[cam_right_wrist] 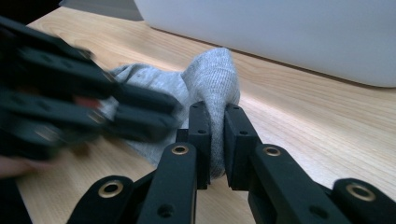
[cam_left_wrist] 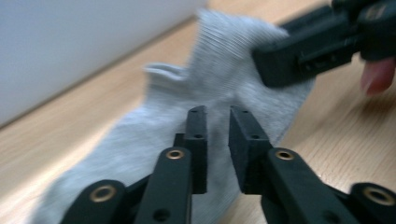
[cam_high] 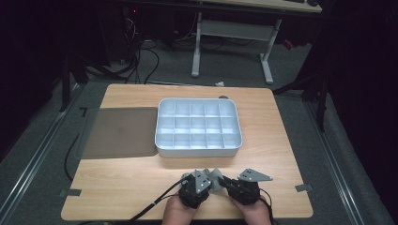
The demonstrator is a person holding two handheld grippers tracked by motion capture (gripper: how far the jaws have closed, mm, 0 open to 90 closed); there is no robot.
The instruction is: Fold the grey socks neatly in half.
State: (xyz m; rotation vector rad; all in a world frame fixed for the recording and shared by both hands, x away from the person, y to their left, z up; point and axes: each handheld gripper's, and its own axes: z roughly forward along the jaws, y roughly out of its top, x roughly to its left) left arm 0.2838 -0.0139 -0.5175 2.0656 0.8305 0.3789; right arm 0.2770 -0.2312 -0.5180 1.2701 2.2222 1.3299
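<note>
Sock (cam_high: 215, 180), grey: lies on the table (cam_high: 141, 178) at your near edge, between your two tongs and just in front of the white tray (cam_high: 197, 149), which sits beside a brown mat (cam_high: 119, 132). Right tongs (cam_right_wrist: 217, 135): narrow, clamped on a raised fold of the sock, with the left tongs' black jaws blurred close beside it in the right gripper view. Left tongs (cam_left_wrist: 217, 140): jaws a little apart over the sock's flat part, pads not pressing on the cloth; the right tongs' jaw lies on the sock farther off.
</note>
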